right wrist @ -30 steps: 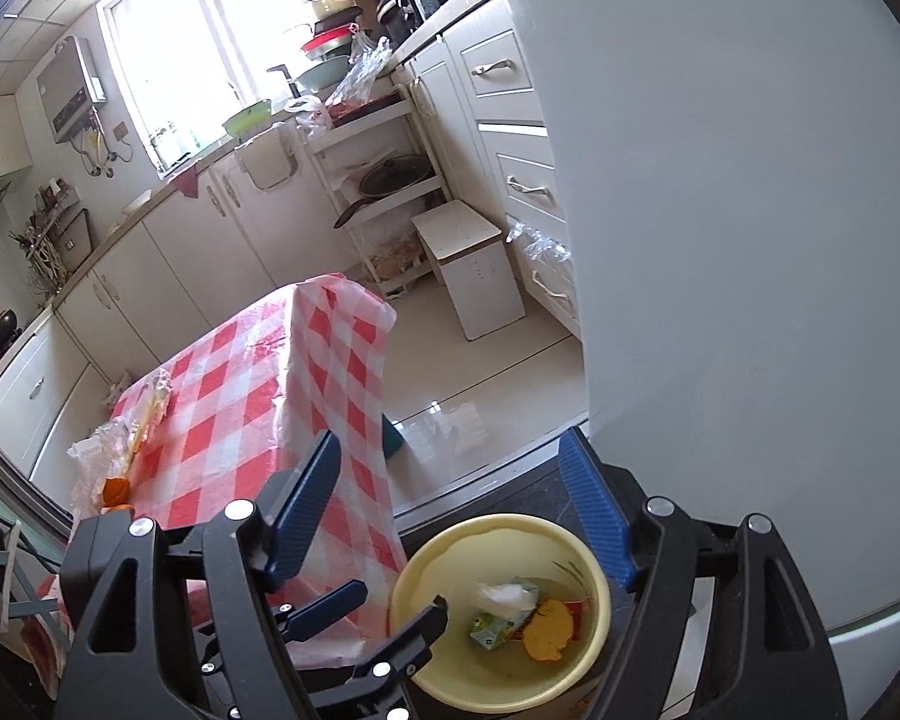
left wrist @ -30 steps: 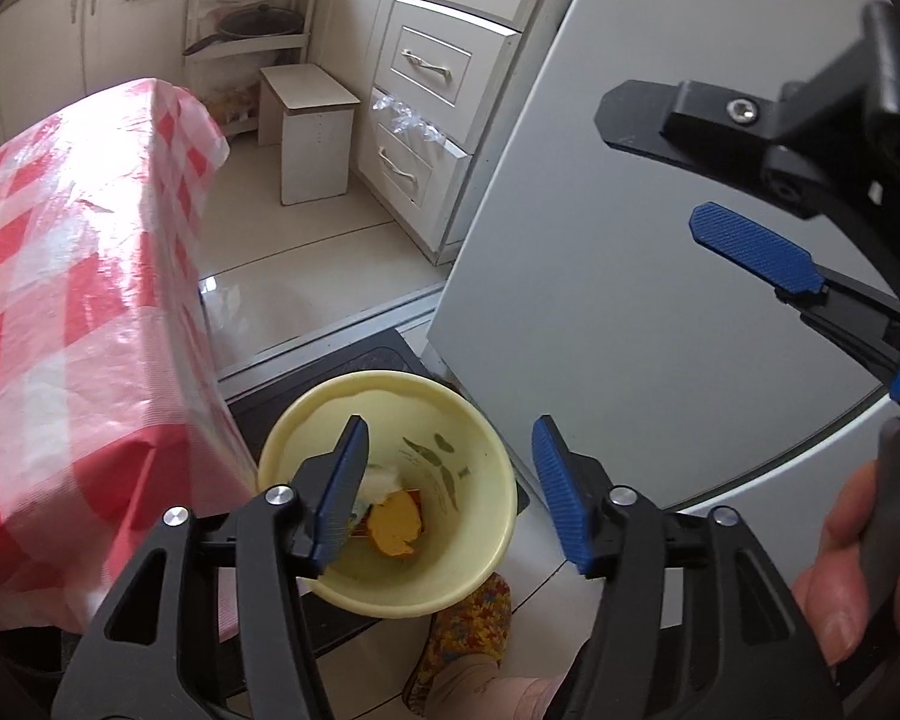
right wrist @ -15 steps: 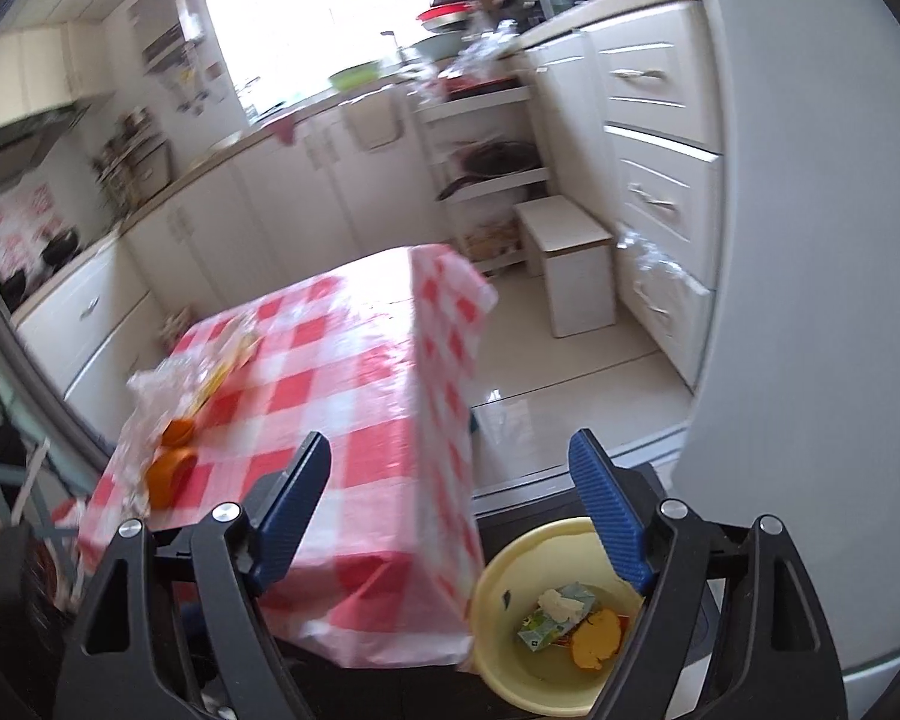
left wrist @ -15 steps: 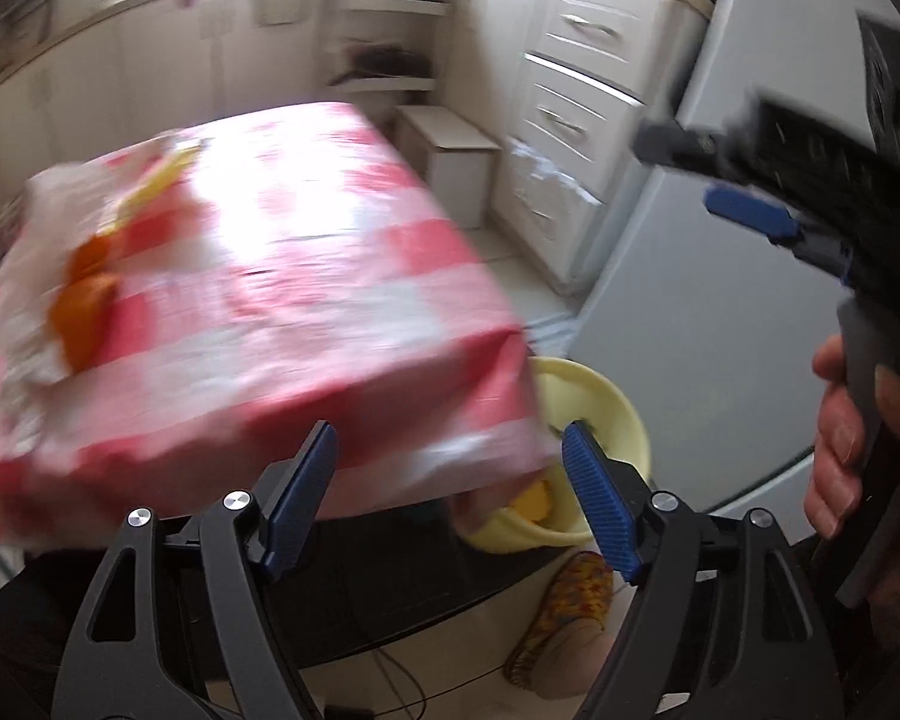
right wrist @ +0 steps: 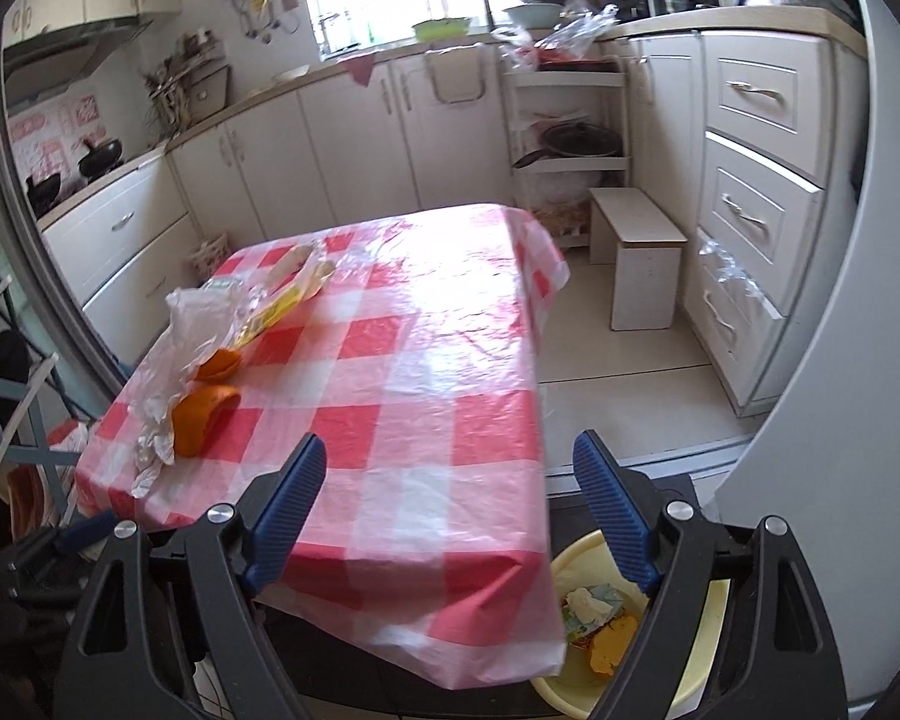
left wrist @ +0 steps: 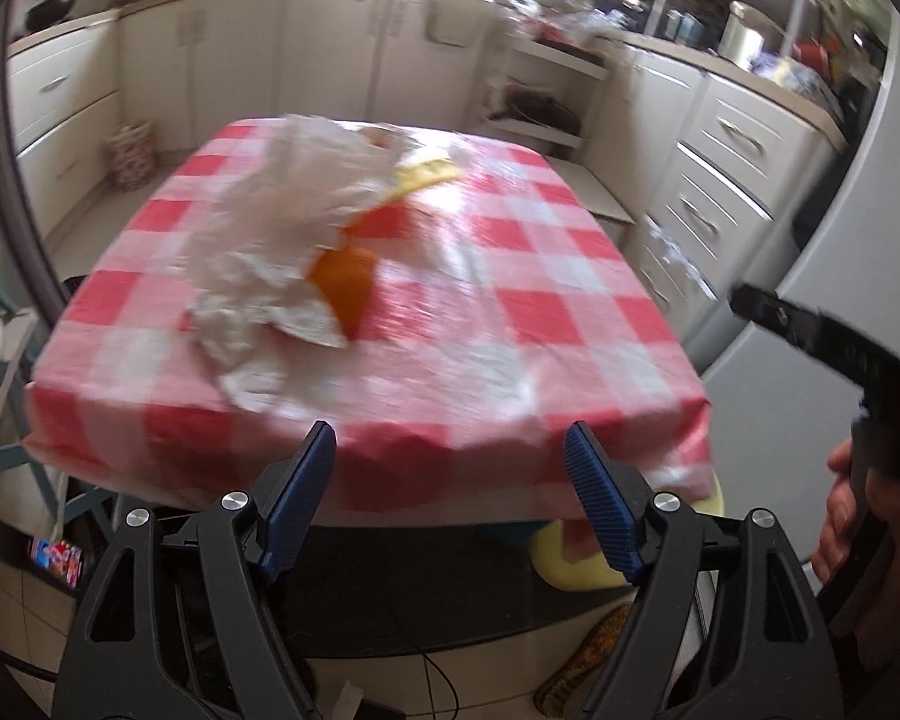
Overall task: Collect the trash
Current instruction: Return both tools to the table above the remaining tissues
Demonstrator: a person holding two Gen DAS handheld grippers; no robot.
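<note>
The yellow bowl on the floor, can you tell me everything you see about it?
The yellow bowl is round, looks like plastic and stands upright on the floor by the table's corner, beside the grey fridge. The checked tablecloth overhangs part of its rim. Inside lie trash scraps: crumpled white paper, a greenish wrapper and orange peel.

orange peels (right wrist: 201, 414) + crumpled plastic wrap (right wrist: 168, 360): on checked table | yellow basin (right wrist: 699, 657): floor, holds scraps

One red-and-white checked plastic tablecloth (right wrist: 426, 372) carries two orange peel pieces (right wrist: 201, 414) and one crumpled clear plastic bag (right wrist: 177, 336). One round yellow plastic basin (right wrist: 699, 669) sits at 5 o'clock, and one white box stool (right wrist: 642, 258) at 2 o'clock.
</note>
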